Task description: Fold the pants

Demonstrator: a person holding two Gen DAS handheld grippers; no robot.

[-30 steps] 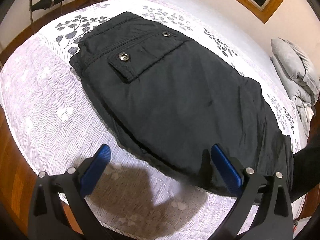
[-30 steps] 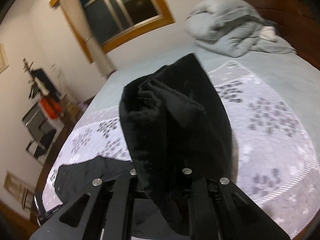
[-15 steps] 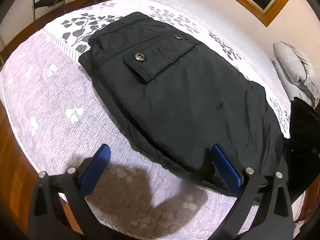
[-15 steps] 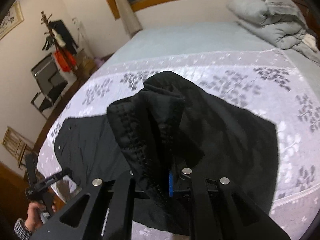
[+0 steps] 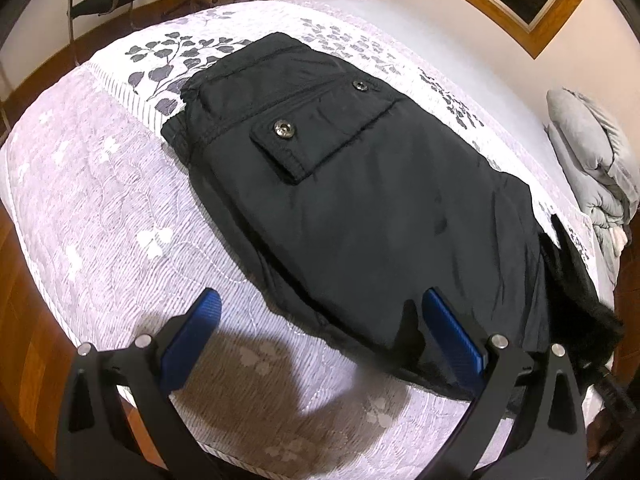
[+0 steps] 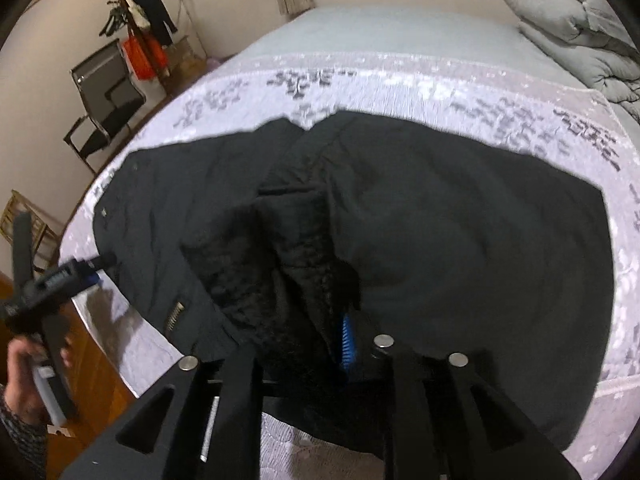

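So the black pants [image 5: 360,200] are lying flat across the bedspread [image 5: 100,184], waist end w/ a flap pocket [image 5: 320,132] and two snap buttons facing up, toward the far-left side in the left wrist view. Near edge of the fabric is running just in front of the left gripper [image 5: 320,332], which is hanging above the bed edge w/ its blue pads [image 5: 452,332] spread wide and nothing btwn them; right pad is sitting over the pants' near hem, left pad over bare bedspread. Can't tell if the right pad is touching the cloth.

In the right wrist view the right gripper [image 6: 304,344] is pointing down at the pants [image 6: 460,240], and a bunched fold of the leg end [image 6: 280,264], fuzzy lining showing, is lying btwn its fingers. Its jaws are opening; a blue pad [image 6: 347,342] is showing beside the cloth w/ a bit of gap, so the grip is coming loose. The fold is draping onto the rest of the pants, roughly mid-garment.

A hand [image 6: 24,380] is holding the left gripper [image 6: 52,280] at the left edge of that view. A grey duvet [image 6: 572,28] is piled at the far end of the bed, and a black chair [image 6: 108,108] is standing by the wall.
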